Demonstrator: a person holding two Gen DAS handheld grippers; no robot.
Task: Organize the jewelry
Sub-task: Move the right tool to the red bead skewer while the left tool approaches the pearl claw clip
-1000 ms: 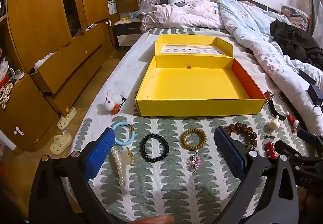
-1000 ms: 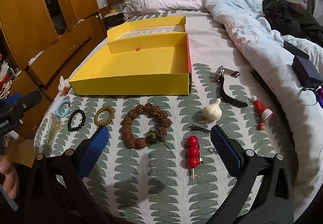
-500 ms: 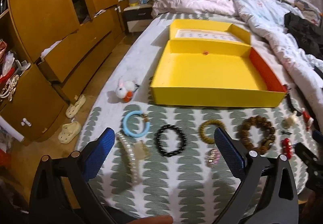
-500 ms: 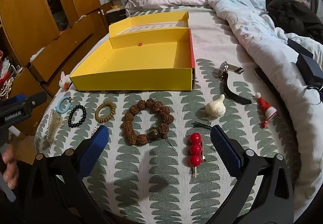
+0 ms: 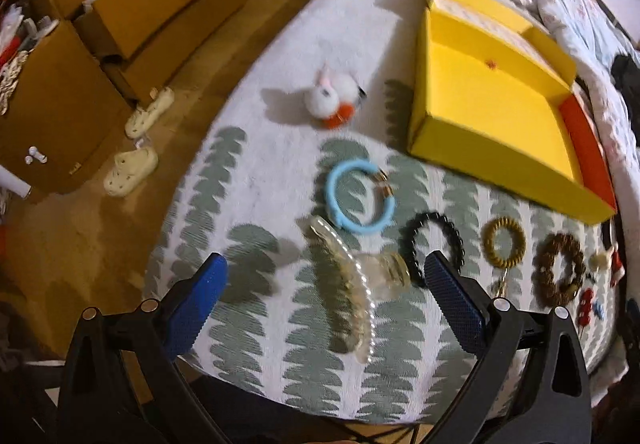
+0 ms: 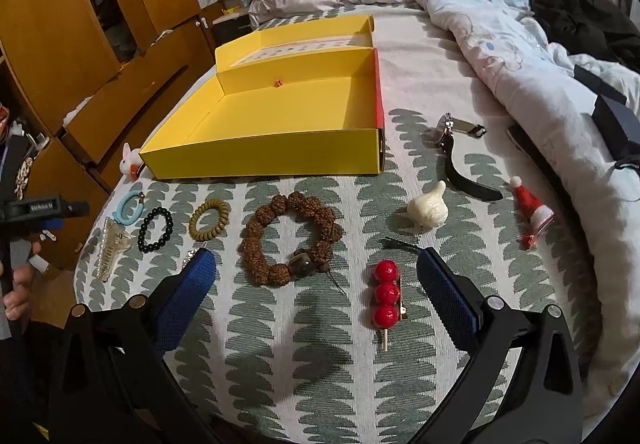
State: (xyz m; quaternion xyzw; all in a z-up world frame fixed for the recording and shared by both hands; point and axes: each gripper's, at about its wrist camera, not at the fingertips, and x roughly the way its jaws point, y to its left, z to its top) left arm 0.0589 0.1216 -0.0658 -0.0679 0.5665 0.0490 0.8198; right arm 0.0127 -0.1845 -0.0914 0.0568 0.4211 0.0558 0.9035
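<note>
Left wrist view: looks down steeply from over the bed's left foot corner, tilted, motion-blurred, close above the pearl hair claw (image 5: 344, 284) and blue ring (image 5: 358, 198); floor and slippers (image 5: 130, 170) at left edge.

Right wrist view: sits lower and more level, further right along the foot edge, facing up the bed toward the pillows; nearest are the brown bead bracelet (image 6: 290, 238) and red ball clip (image 6: 387, 294).

Shared: yellow box (image 5: 476, 148) (image 6: 264, 160), blue ring (image 6: 130, 208), hair claw (image 6: 110, 246), black bead bracelet (image 5: 436, 244) (image 6: 155, 229), coil hair tie (image 5: 503, 242) (image 6: 209, 219), brown bead bracelet (image 5: 560, 274).
</note>
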